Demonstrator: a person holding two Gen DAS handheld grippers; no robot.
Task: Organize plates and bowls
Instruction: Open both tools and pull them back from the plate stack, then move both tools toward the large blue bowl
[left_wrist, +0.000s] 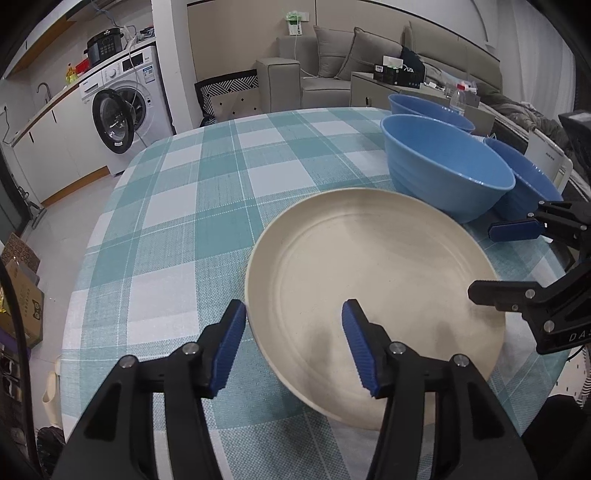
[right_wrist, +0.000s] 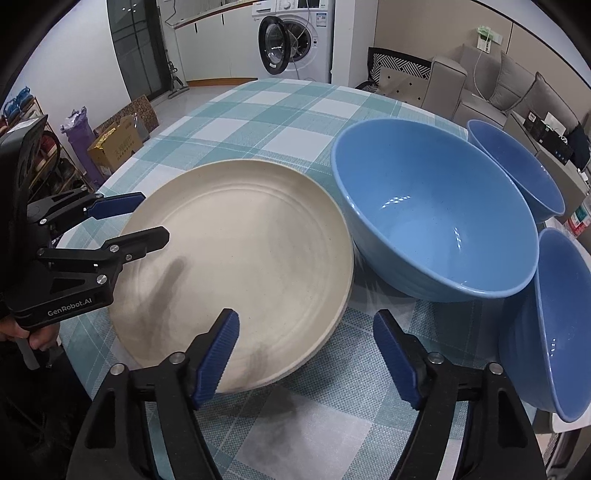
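Left wrist view | left claw (left_wrist: 293, 341) open astride plate (left_wrist: 373, 306) rim at 7 o'clock | right claw (right_wrist: 306, 356) open, empty | plate stiff, breakable: pinch its rim

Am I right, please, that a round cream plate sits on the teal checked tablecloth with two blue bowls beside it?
Not quite: there are three blue bowls, not two. The right wrist view shows a large blue bowl beside the round cream plate on the teal checked tablecloth, plus two more.
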